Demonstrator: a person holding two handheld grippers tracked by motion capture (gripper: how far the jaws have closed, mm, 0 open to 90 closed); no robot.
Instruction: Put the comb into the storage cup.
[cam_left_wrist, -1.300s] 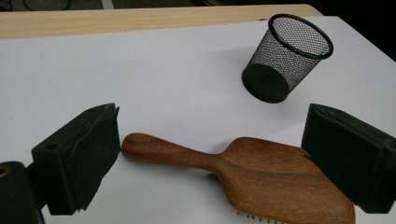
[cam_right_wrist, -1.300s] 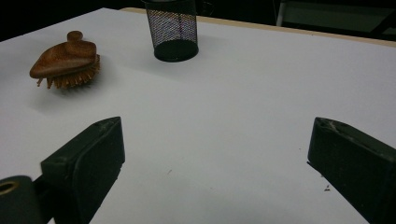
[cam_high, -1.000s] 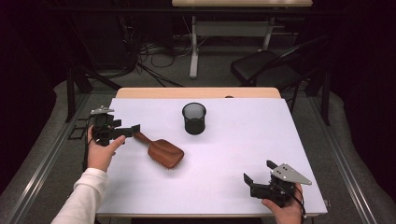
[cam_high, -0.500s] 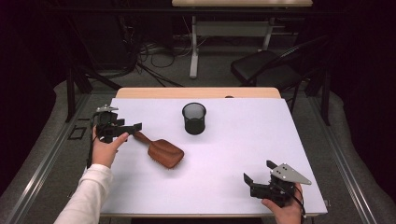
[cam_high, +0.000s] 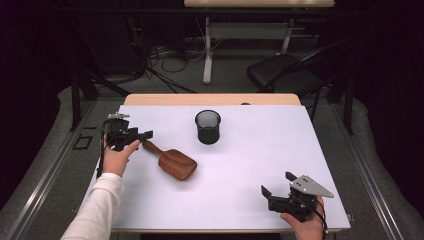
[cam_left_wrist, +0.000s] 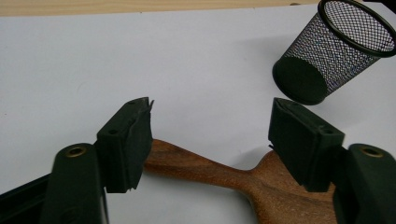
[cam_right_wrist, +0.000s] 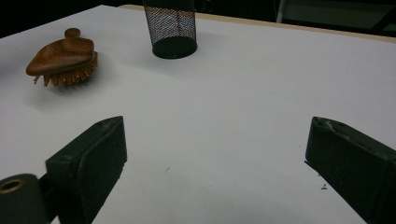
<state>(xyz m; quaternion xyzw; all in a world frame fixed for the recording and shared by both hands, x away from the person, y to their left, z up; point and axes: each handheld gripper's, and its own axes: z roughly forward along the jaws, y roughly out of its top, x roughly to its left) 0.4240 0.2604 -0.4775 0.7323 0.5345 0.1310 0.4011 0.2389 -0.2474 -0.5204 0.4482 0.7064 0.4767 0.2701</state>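
A brown wooden hairbrush (cam_high: 172, 161) lies bristles down on the white table top (cam_high: 250, 165), its handle pointing left. My left gripper (cam_high: 146, 135) is open just above the handle end; in the left gripper view the handle (cam_left_wrist: 201, 168) runs under and between the two jaws of the left gripper (cam_left_wrist: 212, 135). A black mesh cup (cam_high: 207, 126) stands upright behind the brush, also seen as the mesh cup (cam_left_wrist: 327, 56). My right gripper (cam_high: 276, 184) rests open near the front right edge, with nothing between the jaws of the right gripper (cam_right_wrist: 219, 154). It looks toward the hairbrush (cam_right_wrist: 63, 58) and the cup (cam_right_wrist: 170, 28).
A strip of bare wooden desk (cam_high: 210, 99) shows behind the white sheet. Beyond the table stand a dark chair (cam_high: 285, 75) and a second desk's legs (cam_high: 207, 55), with cables on the floor.
My left gripper has shifted forward and right, closer over the brush handle. The right gripper, the brush and the cup have stayed in place.
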